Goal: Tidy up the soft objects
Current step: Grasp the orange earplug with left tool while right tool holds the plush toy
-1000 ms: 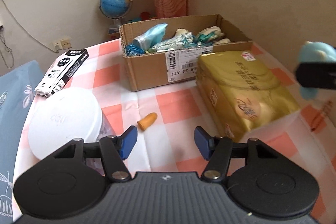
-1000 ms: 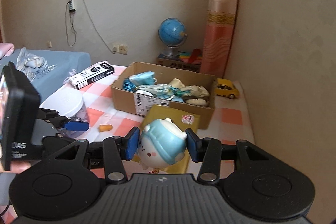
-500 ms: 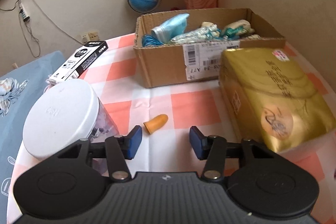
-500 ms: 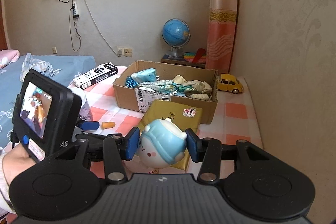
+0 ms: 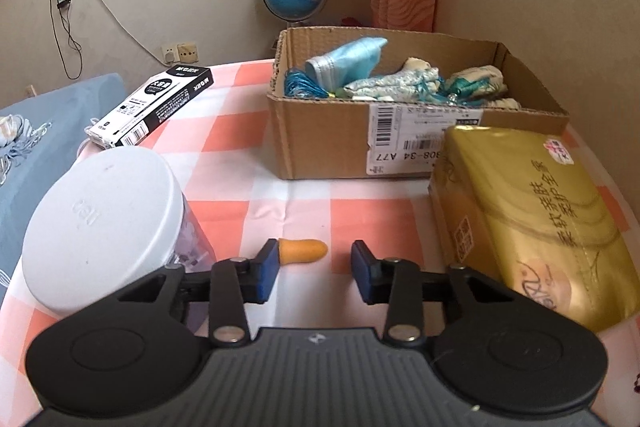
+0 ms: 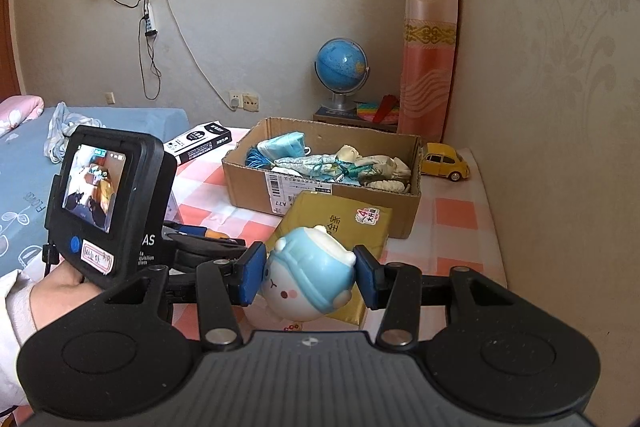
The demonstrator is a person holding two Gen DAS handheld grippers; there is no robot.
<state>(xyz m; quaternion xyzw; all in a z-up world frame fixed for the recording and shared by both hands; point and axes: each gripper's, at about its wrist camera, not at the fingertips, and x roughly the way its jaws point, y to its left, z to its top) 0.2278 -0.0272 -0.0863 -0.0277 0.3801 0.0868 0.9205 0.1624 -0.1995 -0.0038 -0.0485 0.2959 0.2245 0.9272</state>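
Note:
My right gripper [image 6: 310, 277] is shut on a soft white toy with a blue cap [image 6: 308, 277], held above the table in front of the gold pack [image 6: 340, 227]. My left gripper [image 5: 314, 267] is open and empty, low over the checked tablecloth. A small orange soft piece [image 5: 304, 250] lies just beyond its left finger [image 5: 266, 269]. The cardboard box [image 5: 320, 143] behind holds several blue and cream soft things [image 5: 384, 79]; it also shows in the right wrist view [image 6: 248, 189].
A white-lidded jar [image 5: 104, 227] stands at the left. A black and white carton [image 5: 154, 105] lies behind it. A gold tissue pack [image 5: 532, 223] lies at the right. A yellow toy car [image 6: 446, 159] and a globe [image 6: 341, 65] stand by the wall.
My left gripper has moved forward and down toward the orange piece, which now lies between its fingertips' line. The right gripper has lifted slightly with the toy still held.

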